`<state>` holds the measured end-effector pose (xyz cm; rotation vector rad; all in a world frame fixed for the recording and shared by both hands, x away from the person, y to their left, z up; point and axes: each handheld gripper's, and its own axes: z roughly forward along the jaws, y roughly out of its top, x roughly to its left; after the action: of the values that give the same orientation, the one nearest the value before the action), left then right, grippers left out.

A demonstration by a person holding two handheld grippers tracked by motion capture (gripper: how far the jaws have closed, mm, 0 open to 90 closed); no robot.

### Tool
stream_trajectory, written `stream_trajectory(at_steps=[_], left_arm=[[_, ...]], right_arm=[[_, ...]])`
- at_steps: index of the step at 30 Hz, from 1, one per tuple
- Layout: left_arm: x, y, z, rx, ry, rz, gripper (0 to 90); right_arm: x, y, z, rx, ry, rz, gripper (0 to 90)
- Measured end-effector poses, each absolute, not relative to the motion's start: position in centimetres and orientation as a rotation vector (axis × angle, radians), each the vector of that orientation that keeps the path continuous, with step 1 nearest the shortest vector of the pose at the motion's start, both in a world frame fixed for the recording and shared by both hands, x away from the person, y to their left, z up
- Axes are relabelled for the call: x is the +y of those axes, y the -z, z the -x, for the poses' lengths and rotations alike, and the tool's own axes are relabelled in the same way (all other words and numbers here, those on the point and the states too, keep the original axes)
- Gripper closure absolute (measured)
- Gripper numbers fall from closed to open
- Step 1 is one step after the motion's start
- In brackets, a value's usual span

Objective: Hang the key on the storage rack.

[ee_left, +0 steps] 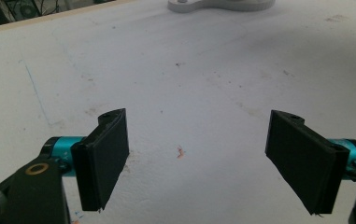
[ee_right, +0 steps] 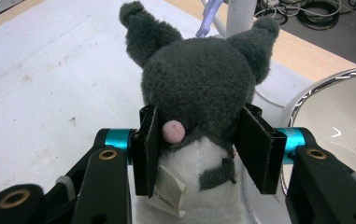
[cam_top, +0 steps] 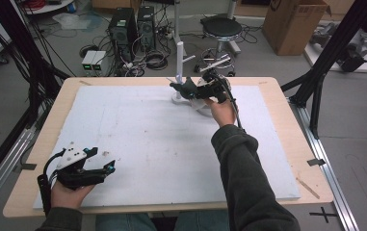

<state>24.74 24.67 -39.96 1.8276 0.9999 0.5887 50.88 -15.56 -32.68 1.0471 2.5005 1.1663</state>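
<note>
A dark grey plush toy [ee_right: 199, 79] with two ears, a white belly and a small pink knob sits between the pads of my right gripper [ee_right: 199, 140], which is shut on its sides. From above, the plush toy [cam_top: 185, 88] is held at the far middle of the white board [cam_top: 162, 144], just in front of a white stand with an upright post [cam_top: 179, 62]. My left gripper [cam_top: 103, 159] rests near the board's front left corner. In its own view the left gripper [ee_left: 196, 154] is open, with only bare board between its jaws.
A white bowl with a shiny rim [ee_right: 334, 121] sits just right of the plush toy, and shows under my right hand as the bowl [cam_top: 201, 108]. The stand's base [ee_left: 222, 4] lies far ahead of the left gripper. Beyond the wooden table edge [cam_top: 287, 106] are a stool [cam_top: 222, 29] and a cardboard box [cam_top: 294, 24].
</note>
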Motion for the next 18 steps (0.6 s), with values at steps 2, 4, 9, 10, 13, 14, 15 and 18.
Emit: stream_trajectory(at_steps=[2,4,9,10,13,14,15,18], left_arm=[[24.71,39.95,-24.76,1.0,-0.589,-1.832,21.7],[24.72,39.96,-24.78,0.998,-0.59,-1.831,21.8],[24.71,39.98,-24.74,0.997,-0.59,-1.835,21.8],[24.74,39.97,-24.73,0.995,-0.589,-1.836,21.8],[24.73,40.0,-24.75,0.994,-0.589,-1.835,21.8],[24.71,40.02,-24.77,0.995,-0.588,-1.832,21.8],[24.74,40.02,-24.8,0.992,-0.587,-1.835,21.8],[24.77,40.02,-24.81,0.991,-0.586,-1.83,21.8]], right_arm=[[-15.6,32.78,-50.95,2.502,-1.173,-1.058,52.6],[-15.57,32.86,-50.97,2.503,-1.169,-1.06,52.5],[-15.27,33.06,-51.07,2.5,-1.154,-1.061,51.9],[-15.2,33.12,-51.08,2.5,-1.151,-1.065,51.8],[-14.99,33.25,-51.08,2.509,-1.15,-1.061,51.4],[-14.9,33.31,-51.08,2.507,-1.149,-1.061,51.3],[-14.87,33.32,-51.08,2.51,-1.146,-1.065,51.3],[-14.79,33.41,-51.14,2.507,-1.142,-1.076,51.2]])
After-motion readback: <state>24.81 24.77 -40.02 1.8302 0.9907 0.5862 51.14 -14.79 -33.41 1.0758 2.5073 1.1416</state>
